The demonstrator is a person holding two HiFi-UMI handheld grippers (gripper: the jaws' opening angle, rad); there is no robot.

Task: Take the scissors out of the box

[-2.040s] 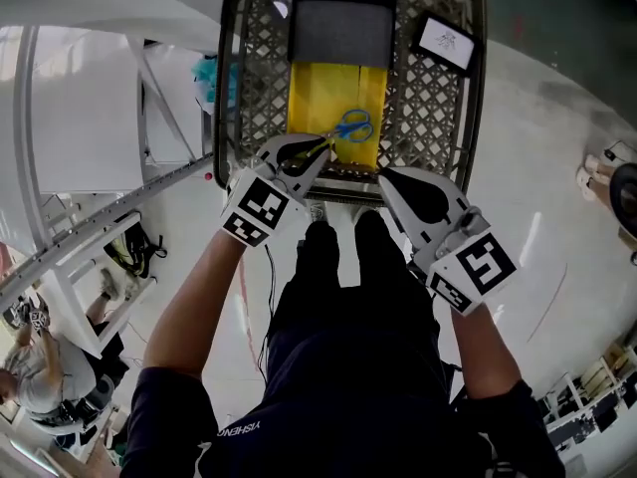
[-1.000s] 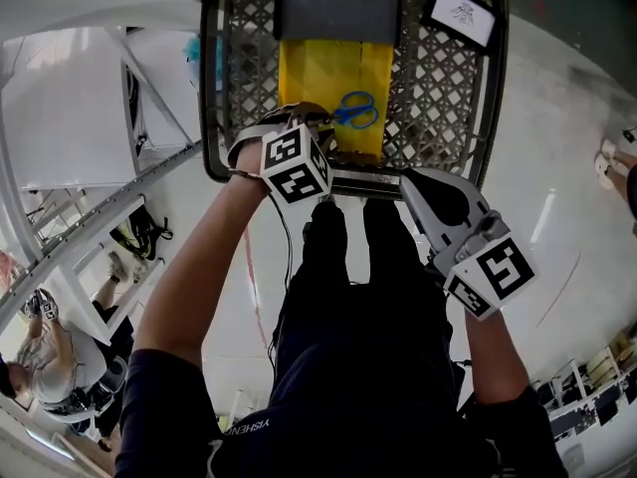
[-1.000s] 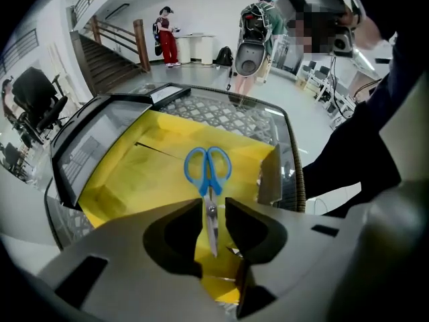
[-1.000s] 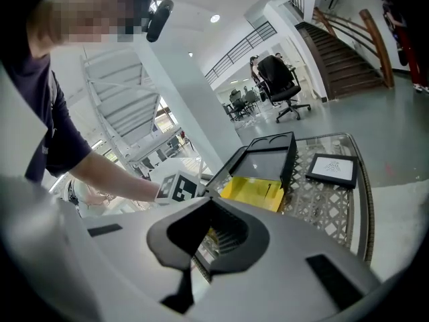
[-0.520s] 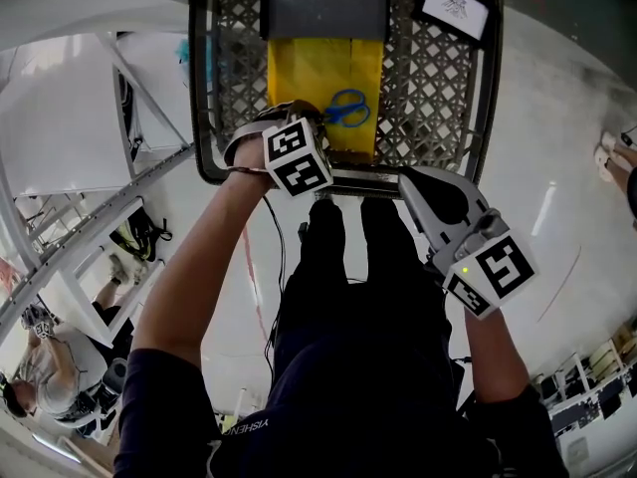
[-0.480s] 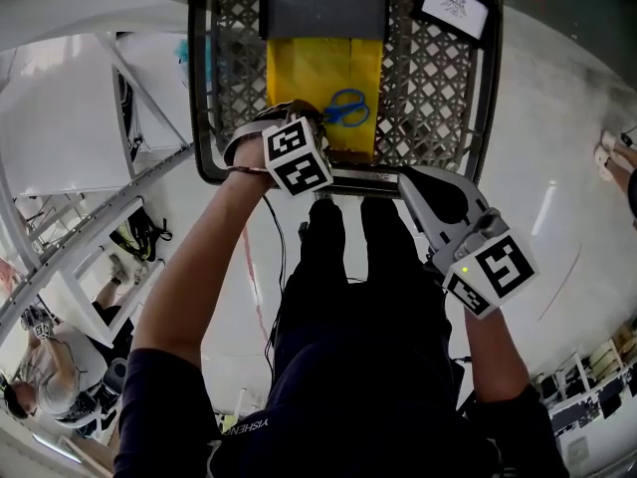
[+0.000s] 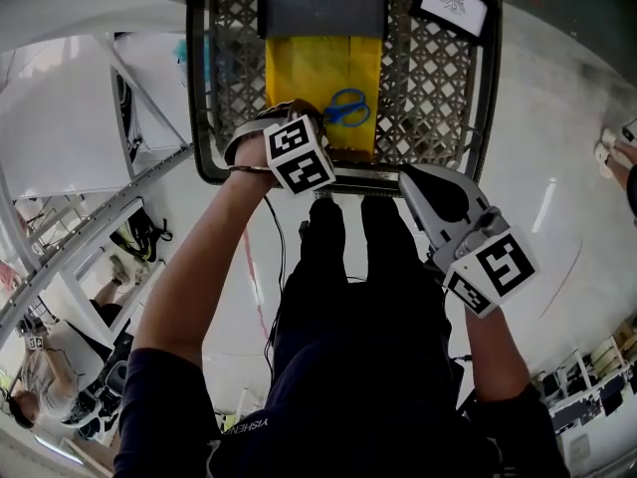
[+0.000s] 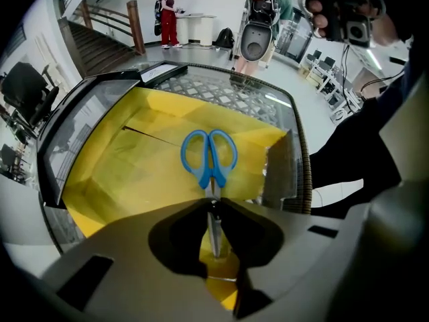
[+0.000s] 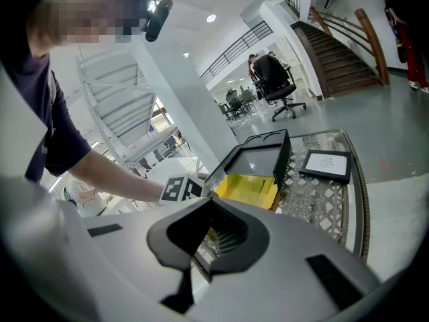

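The scissors (image 8: pixel 213 180) lie flat on the floor of the yellow box (image 8: pixel 120 173). In the left gripper view their blue loop handles point to 12 o'clock and the shut blades run down to 6 o'clock. The left claw (image 8: pixel 213 205) is closed on those blades just below the pivot, with its tips pinching the thin metal from either side. The right claw (image 9: pixel 211 203) is closed with nothing between its tips. It hangs off the near edge of the table (image 7: pixel 428 88), at about 4 o'clock from the box.

The scissors look light and stiff, so they should lift in one piece without sagging. The blades are smooth, narrow steel and probably slippery. With the heavier plastic handles out beyond the grip, the scissors may swing or slide in the pinch if lifted fast. Holding close to the pivot, as the left claw does now, seems the steadiest place. The loops would be bulkier to grip.

The box looks like thin card with low walls, and its dark lid (image 7: pixel 323 3) is folded back at 12 o'clock. Nothing but the scissors shows inside it. Being so light, the box may shift or ride up with the lift.

The box sits on the table's metal lattice top, with a small framed picture (image 7: pixel 456 5) at about 2 o'clock from it.
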